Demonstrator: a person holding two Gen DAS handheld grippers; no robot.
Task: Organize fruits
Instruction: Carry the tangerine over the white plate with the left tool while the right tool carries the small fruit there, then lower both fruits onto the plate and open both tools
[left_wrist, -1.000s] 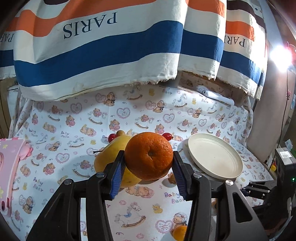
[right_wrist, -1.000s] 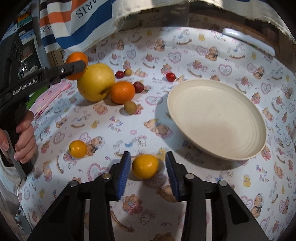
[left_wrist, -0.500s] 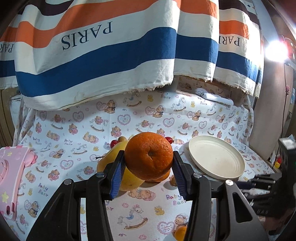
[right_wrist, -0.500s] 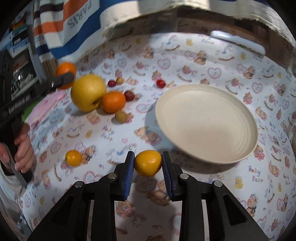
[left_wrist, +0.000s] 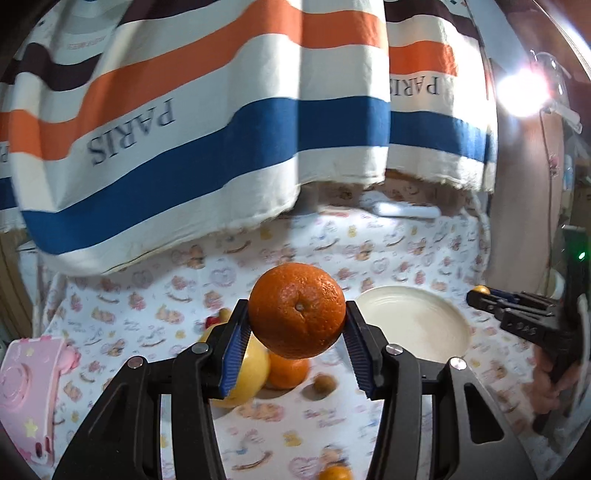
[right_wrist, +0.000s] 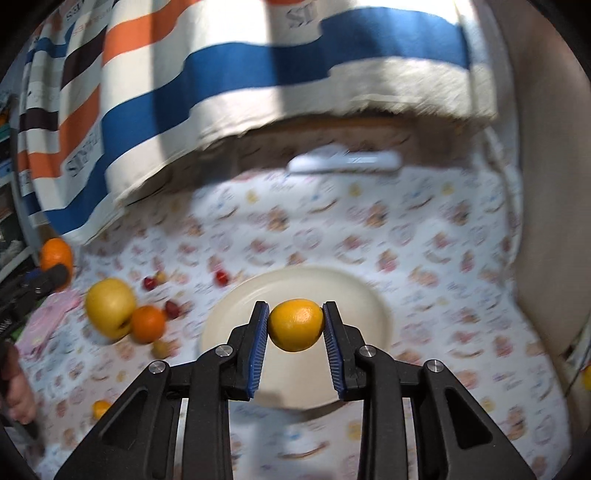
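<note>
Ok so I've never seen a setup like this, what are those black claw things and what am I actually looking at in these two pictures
Those claws are hand-held grippers, one in each of a person's hands, each with a wide-angle camera looking forward along its two fingers. So each picture is one gripper's own view.

In the left gripper's view, the left gripper is clamped on a large orange. At the right edge you can see the other gripper from the side.

In the right gripper's view, the right gripper is clamped on a small yellow-orange citrus, held in front of an empty cream plate.

Both look at a surface covered with a teddy-bear print cloth. On it lie a big yellow fruit, another orange, a few small red fruits and one more small citrus. A striped curtain hangs behind.
</note>
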